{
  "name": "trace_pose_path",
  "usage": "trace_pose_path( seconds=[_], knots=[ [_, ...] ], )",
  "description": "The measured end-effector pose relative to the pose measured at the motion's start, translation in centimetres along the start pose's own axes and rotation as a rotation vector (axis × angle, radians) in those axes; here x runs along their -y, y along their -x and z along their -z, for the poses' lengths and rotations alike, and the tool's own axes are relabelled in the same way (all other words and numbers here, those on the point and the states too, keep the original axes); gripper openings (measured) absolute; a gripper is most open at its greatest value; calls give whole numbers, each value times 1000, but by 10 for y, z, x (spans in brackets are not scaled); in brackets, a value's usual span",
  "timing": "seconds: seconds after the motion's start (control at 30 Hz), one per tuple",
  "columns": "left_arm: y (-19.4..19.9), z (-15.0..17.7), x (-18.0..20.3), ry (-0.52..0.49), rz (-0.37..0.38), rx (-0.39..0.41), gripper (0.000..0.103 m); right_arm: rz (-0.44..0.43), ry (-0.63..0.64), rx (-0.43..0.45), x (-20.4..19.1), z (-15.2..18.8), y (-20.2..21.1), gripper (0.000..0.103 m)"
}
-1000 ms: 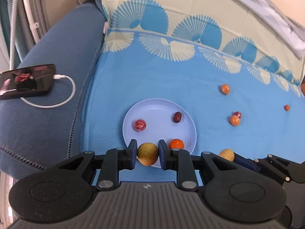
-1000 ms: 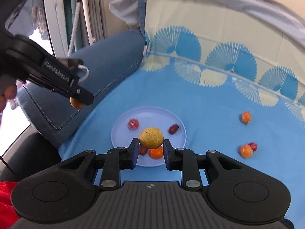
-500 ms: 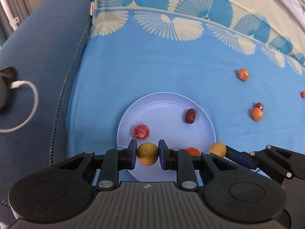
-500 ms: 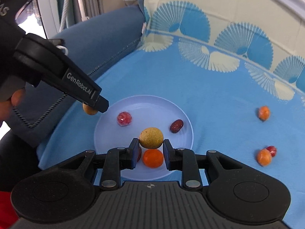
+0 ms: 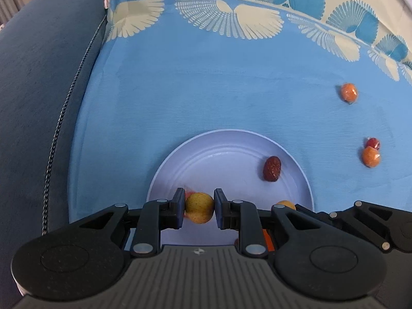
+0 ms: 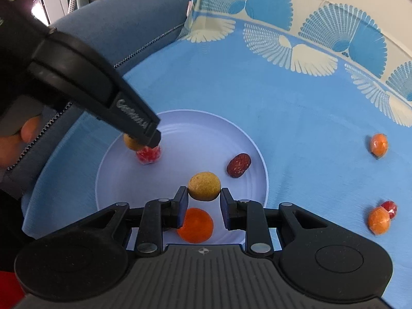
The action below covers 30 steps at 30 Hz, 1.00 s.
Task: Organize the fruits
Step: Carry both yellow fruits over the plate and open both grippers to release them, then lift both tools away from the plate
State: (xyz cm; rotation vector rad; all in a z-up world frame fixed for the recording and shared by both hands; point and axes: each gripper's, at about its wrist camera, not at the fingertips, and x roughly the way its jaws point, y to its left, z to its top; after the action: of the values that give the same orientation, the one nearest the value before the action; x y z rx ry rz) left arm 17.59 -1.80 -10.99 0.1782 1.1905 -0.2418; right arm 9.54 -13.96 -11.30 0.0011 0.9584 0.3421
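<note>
While each pair of fingers is pinched on a small yellow fruit, both loads are held just above the pale plate [image 6: 257, 154]: the left gripper [image 5: 199, 207] clamps one yellow fruit [image 5: 199, 207] over the plate's 7 o'clock edge, close above a red wrapped fruit [image 6: 148, 154], and the right gripper [image 6: 203, 200] clamps another yellow fruit [image 6: 204, 186] over the plate's 5 o'clock area. Already lying on the plate are a dark red date [image 6: 238, 165] toward 3 o'clock and an orange fruit [image 6: 195, 225] at 6 o'clock. On the blue cloth [image 6: 296, 118] well outside the plate, three pieces are left: one orange fruit [image 6: 378, 144] at 3 o'clock, and another orange one [image 6: 378, 220] touching a small red one [image 6: 389, 207] at 4 o'clock. The task is judged roughly half done.
</note>
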Motion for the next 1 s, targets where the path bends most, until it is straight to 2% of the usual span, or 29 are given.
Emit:
trace_pose_path(
  seconds=[0.07, 0.1, 0.13, 0.17, 0.2, 0.23, 0.27, 0.4, 0.63, 0.8, 1.0],
  knots=[
    [-6, -2, 2, -9, -3, -7, 28, 3, 5, -8, 0, -1, -6, 29],
    [-8, -3, 2, -10, -5, -3, 35, -4, 9, -20, 1, -3, -10, 31],
    [-8, -3, 3, -15, -10, 2, 63, -17, 12, -42, 1, -3, -14, 36],
    [-6, -3, 4, -18, -19, 12, 91, -27, 9, -70, 1, -5, -17, 54],
    [-1, -2, 4, -20, -31, 30, 100, -15, -6, -71, 2, -7, -16, 68],
    [8, 0, 3, -24, -36, 61, 103, -2, -21, -59, 3, -8, -12, 74],
    [14, 2, 4, -33, -35, 77, 103, 5, -29, -49, 4, -8, -6, 84],
    [39, 20, 1, -37, -45, 67, 103, 11, -55, -19, 7, 2, 29, 94],
    [84, 77, -2, 53, -51, 43, 103, 19, -169, 50, 3, 45, 104, 101],
    [110, 110, 4, 51, -56, 53, 103, 20, -100, 141, -17, 55, 139, 102],
    [146, 132, 9, 53, -60, 126, 103, 54, -51, 229, -32, 63, 172, 102]
  ],
)
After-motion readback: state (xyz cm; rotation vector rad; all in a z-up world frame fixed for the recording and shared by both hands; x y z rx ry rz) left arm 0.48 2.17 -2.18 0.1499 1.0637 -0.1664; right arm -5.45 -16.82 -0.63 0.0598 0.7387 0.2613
